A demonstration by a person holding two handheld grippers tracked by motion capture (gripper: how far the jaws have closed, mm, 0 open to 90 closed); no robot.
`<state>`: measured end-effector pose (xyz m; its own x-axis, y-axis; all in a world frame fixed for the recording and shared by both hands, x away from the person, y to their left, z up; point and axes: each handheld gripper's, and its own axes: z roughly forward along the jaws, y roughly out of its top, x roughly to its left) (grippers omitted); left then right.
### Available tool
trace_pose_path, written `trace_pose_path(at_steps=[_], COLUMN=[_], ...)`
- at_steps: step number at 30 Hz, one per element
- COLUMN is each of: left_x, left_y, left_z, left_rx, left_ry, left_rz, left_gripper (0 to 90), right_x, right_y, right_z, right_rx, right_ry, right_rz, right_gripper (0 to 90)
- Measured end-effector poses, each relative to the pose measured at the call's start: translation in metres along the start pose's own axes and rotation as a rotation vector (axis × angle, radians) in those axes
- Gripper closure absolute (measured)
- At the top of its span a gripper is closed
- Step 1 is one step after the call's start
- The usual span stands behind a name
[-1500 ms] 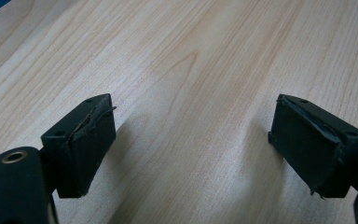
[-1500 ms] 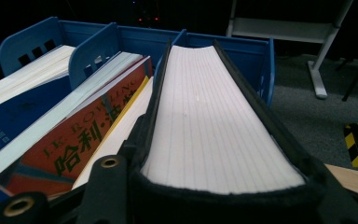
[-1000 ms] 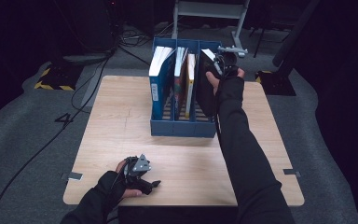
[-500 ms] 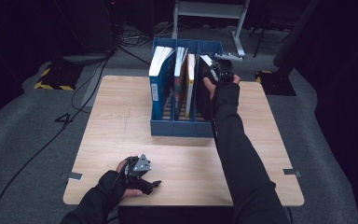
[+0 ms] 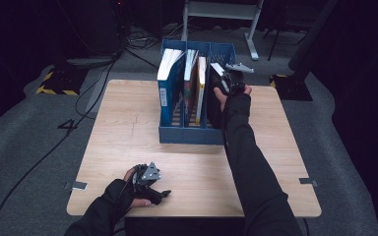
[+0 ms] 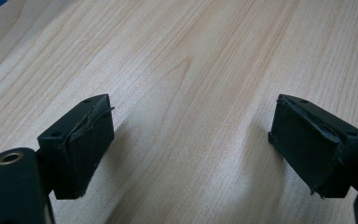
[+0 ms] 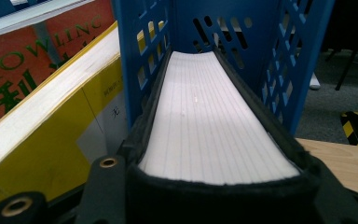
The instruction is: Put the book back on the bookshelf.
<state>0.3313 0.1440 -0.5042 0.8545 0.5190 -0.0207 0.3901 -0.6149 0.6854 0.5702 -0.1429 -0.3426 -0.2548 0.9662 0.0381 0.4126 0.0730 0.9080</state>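
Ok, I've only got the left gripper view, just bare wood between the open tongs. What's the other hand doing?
Observer: The right tongs are clamped on a black-covered book at the blue file holder.
Operator: Which compartment is it in?
Observer: The rightmost of the three.
Operator: Is the one next to it free?
Observer: No, a yellow book stands in the middle one.
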Motion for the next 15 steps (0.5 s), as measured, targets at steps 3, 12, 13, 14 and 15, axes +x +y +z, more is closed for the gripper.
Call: trace_pose_path(at_steps=[3,12,13,14,15], left_x=[0.0,-0.0001,-0.0001,0.0,0.0], left_y=[0.0002,0.0003,0.0003,0.0004,0.0004], left_z=[0.0,0.0,0.0,0.0001,0.0001], left_rx=[0.002,0.002,0.002,0.002,0.002], left_ry=[0.001,0.002,0.002,0.002,0.002], left_rz=[0.001,0.0,0.0,0.001,0.001], left_gripper=[13.8,13.8,13.7,13.7,13.7], right_x=[-0.0013,-0.0055,-0.0055,-0.0065,-0.0065], right_y=[-0.0013,-0.0067,-0.0067,-0.0083,-0.0083], right_z=[-0.0008,-0.0066,-0.0066,-0.0075,-0.0075], right_rx=[-0.002,0.022,0.022,0.024,0.024], right_ry=[0.005,0.026,0.026,0.03,0.03], right_rz=[-0.001,-0.025,-0.025,-0.029,-0.029], right_gripper=[52.7,52.1,52.1,52.1,52.1])
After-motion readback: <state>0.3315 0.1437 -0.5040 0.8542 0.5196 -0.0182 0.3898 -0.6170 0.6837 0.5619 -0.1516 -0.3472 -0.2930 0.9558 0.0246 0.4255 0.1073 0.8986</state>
